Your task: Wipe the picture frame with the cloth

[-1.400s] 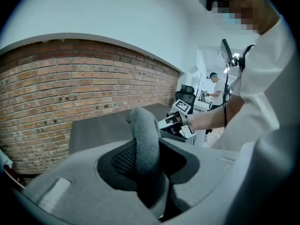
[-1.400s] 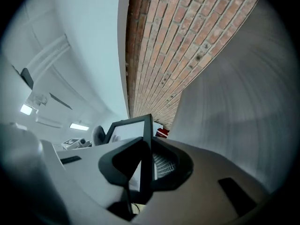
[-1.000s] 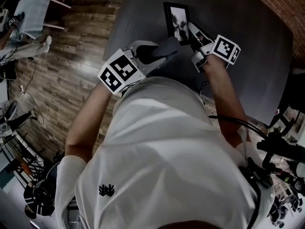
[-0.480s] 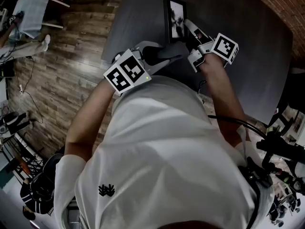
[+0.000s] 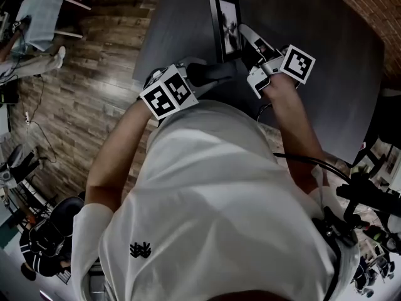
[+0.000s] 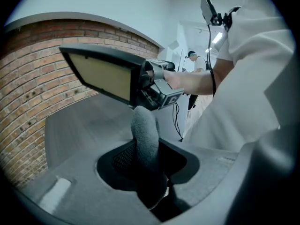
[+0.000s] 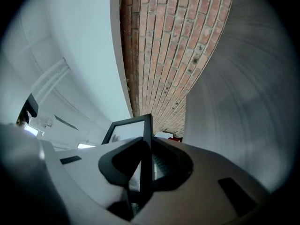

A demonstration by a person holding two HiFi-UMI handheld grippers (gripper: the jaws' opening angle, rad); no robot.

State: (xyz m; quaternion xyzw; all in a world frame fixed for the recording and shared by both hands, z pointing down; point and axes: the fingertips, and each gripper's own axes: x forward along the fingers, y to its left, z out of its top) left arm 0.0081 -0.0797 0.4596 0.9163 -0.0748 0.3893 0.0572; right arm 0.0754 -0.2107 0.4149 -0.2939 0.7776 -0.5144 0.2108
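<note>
Since a second ago: picture frame [image 5: 227, 25] has tipped from a slanted lie to nearly edge-on in the head view, and its top has shifted slightly left. The left gripper's marker cube [image 5: 168, 91] has edged right, toward the frame.

Picture frame: black moulding, black-and-white print behind glass. Held clear of the worktop [image 5: 326, 55], over its near-left part. In the left gripper view the frame [image 6: 101, 74] shows a flat tan panel, tilted, top leaning left.

Right gripper [image 5: 249, 39]: jaws pinched on the frame's edge. Its own view shows the black moulding [image 7: 133, 128] running straight down between the jaws, both pads closed against it [image 7: 143, 168]. From the left gripper view it [image 6: 155, 92] grips the frame at the lower right corner. Its marker cube [image 5: 296, 63] sits just behind.

Cloth [image 6: 145, 139]: grey, fuzzy, rolled into a thick finger standing up out of the left gripper [image 6: 149, 165], jaws clamped on its lower end. In the head view the cloth [image 5: 218, 74] pokes right from the left gripper [image 5: 210, 75], its tip just below the frame's lower end. Contact between cloth and frame: cannot tell.

Surroundings: worktop dark grey, matte. Brick wall [image 7: 164, 46] beyond it. Wooden plank floor [image 5: 94, 80] to the left. Person's white shirt [image 5: 213, 199] fills the lower head view.
</note>
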